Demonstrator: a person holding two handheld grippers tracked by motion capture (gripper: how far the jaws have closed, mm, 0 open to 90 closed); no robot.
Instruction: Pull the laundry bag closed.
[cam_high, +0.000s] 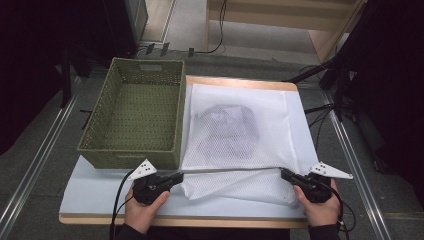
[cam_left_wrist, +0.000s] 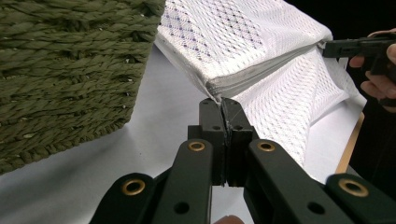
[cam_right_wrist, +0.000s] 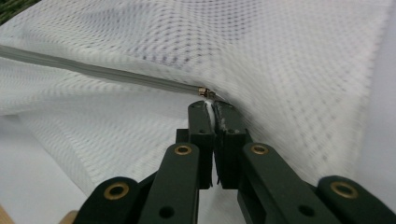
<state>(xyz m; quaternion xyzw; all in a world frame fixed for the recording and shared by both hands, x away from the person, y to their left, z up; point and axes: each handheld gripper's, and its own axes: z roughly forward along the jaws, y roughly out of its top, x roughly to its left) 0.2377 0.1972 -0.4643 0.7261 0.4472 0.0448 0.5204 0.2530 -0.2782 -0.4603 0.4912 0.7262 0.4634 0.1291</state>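
Observation:
A white mesh laundry bag (cam_high: 240, 132) lies on the table with a dark garment (cam_high: 227, 127) showing through it. Its grey zipper line (cam_high: 230, 170) runs along the near edge, stretched taut between my two grippers. My left gripper (cam_high: 178, 176) is shut on the bag's left corner (cam_left_wrist: 215, 95) at the zipper's end. My right gripper (cam_high: 284, 174) is shut on the zipper pull (cam_right_wrist: 206, 92) at the right end, the small metal slider just past its jaws. In the left gripper view, the right gripper (cam_left_wrist: 327, 48) shows at the far end of the zipper.
A green woven basket (cam_high: 135, 117), empty, stands at the left against the bag and close to my left gripper. A white sheet (cam_high: 100, 192) covers the wooden table. Cables and dark stands lie on the floor beyond the table's far and right edges.

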